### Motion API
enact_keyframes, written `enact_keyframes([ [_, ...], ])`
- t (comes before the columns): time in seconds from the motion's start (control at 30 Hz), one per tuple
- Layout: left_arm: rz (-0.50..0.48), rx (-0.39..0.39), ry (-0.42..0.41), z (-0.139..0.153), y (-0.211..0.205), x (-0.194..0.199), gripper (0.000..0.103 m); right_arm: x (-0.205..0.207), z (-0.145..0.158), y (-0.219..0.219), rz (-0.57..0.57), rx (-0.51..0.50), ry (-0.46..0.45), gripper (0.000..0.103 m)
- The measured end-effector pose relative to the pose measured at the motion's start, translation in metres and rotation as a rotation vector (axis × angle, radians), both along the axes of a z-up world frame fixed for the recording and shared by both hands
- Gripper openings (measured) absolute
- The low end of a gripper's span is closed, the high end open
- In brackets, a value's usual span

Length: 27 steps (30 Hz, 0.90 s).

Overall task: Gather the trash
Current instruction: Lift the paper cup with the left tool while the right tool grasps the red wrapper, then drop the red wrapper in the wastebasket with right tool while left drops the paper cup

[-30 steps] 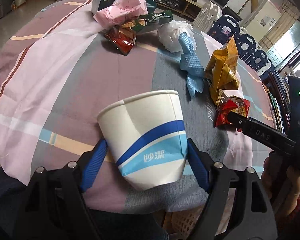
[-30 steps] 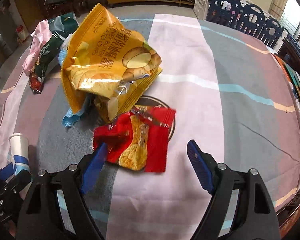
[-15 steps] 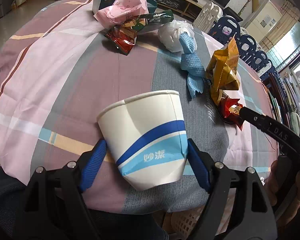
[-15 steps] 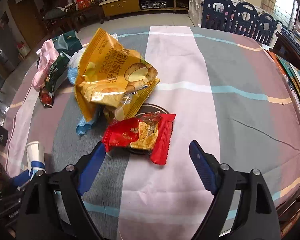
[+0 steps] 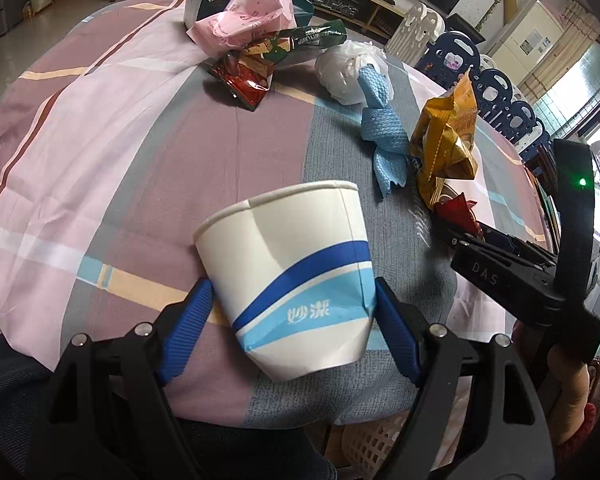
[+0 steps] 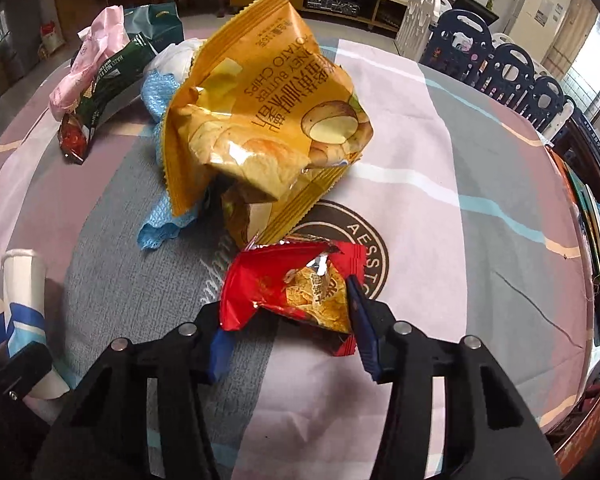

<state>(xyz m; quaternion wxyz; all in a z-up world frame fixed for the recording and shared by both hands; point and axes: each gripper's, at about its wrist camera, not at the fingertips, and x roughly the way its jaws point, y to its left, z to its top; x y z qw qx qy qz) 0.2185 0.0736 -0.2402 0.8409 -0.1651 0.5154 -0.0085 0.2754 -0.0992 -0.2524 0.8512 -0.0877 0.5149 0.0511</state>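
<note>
**Red snack wrapper caught between the right jaws, cup held in the left**

The red snack wrapper (image 6: pixel 296 292) lies crumpled and torn open on the worktop (image 6: pixel 440 152), over a round dark logo printed on the striped cloth. The right hand-held gripper (image 6: pixel 288 320) has just been closing, and the wrapper sits between its blue pads: the right pad presses against the wrapper's edge and the left pad is tucked under its lower corner, so the jaws are clamped on it.

Just behind the wrapper, touching its top edge, stands a crumpled yellow potato-chip bag (image 6: pixel 268 120). A blue cloth (image 6: pixel 160 228) pokes out from under the bag's left side. Farther back on the left lie a green wrapper (image 6: pixel 112 76), a pink bag (image 6: pixel 96 52) and a small dark red packet (image 6: pixel 72 140), bunched together. A white crumpled plastic bag (image 5: pixel 346 68) sits beside the blue cloth.

The left hand-held gripper (image 5: pixel 292 312) holds a white paper cup (image 5: pixel 296 268) with blue bands, tilted, mouth facing away; both blue pads press on its lower wall. The cup is near the worktop's front edge, well apart from the wrappers. From the left wrist view, the right tool shows at the right edge, with part of a person's hand (image 5: pixel 568 384) under it.
</note>
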Motion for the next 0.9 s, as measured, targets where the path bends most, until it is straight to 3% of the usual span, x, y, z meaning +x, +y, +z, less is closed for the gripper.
enact_keyframes([
  [0.27, 0.001, -0.015, -0.041, 0.007, 0.002, -0.005, 0.078, -0.041, 0.028, -0.022, -0.013, 0.045, -0.056, 0.049],
  [0.43, -0.006, 0.078, -0.112, 0.034, -0.012, -0.023, 0.078, -0.085, 0.056, -0.038, -0.034, 0.047, -0.112, 0.049],
  [0.63, -0.072, 0.149, -0.22, 0.084, -0.046, -0.061, 0.078, -0.138, 0.101, -0.061, -0.059, 0.059, -0.198, 0.049],
  [0.9, -0.174, 0.171, -0.365, 0.153, -0.089, -0.112, 0.078, -0.209, 0.169, -0.093, -0.105, 0.1, -0.325, 0.049],
])
